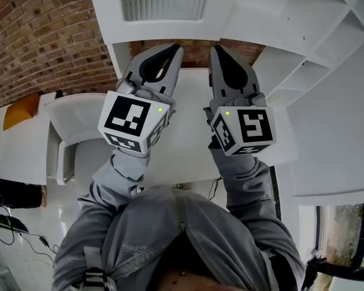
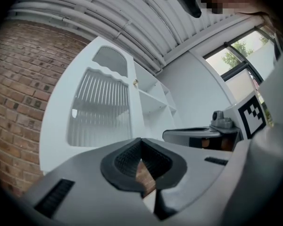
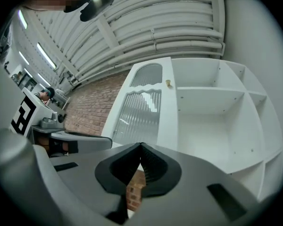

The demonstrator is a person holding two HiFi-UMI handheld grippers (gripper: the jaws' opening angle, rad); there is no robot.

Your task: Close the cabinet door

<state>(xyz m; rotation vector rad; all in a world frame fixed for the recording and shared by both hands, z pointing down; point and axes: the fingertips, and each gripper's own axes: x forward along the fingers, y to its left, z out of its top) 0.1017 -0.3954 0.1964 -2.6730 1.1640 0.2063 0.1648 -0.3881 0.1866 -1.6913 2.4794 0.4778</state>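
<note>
Both grippers, the left gripper [image 2: 140,141] and the right gripper [image 3: 140,147], had their jaws pressed together on nothing, side by side and short of the cabinet door [image 3: 142,108]. It stood swung open beside the cabinet's white shelves [image 3: 212,126], with a brick wall [image 1: 36,35] behind.

The cabinet door [image 1: 164,5] hangs open left of the cabinet shelves [image 1: 327,41], the brick wall [image 1: 42,35] behind it. The left gripper [image 1: 175,48] and right gripper [image 1: 216,49] sit side by side before it.

Left gripper [image 1: 173,51], right gripper [image 1: 217,51] side by side, pointing forward; both fingers [image 2: 125,163] closed tip-to-tip.
</note>
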